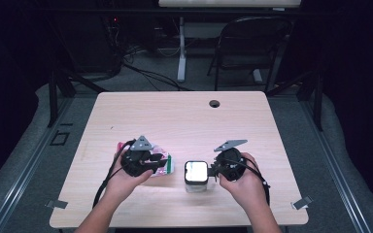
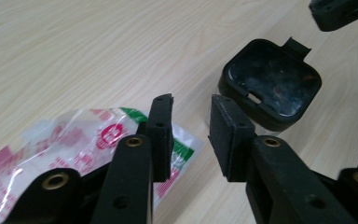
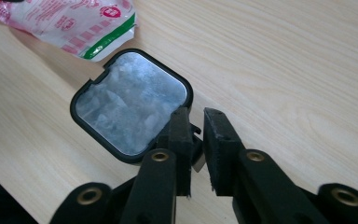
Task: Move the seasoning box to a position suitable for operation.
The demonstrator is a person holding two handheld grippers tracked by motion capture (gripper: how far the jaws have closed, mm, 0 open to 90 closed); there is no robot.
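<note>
A small square jar (image 1: 195, 172) with a black-rimmed lid stands near the table's front edge. It also shows in the left gripper view (image 2: 272, 86) and in the right gripper view (image 3: 128, 100). My right gripper (image 1: 213, 170) reaches it from the right. Its jaws (image 3: 196, 116) stand close together around a small tab on the lid's rim, with a slit of table still showing between the pads. My left gripper (image 1: 161, 162) hovers over a clear plastic bag (image 1: 167, 169) printed pink and green. This gripper (image 2: 191, 105) is open with nothing between its jaws, and the bag (image 2: 74, 135) lies under its left jaw.
The light wooden table (image 1: 184, 116) has a round cable hole (image 1: 214, 103) near its far edge. A folding chair (image 1: 252, 43) and a desk leg (image 1: 181, 53) stand on the floor beyond it. The right gripper's tip (image 2: 340, 11) shows past the jar.
</note>
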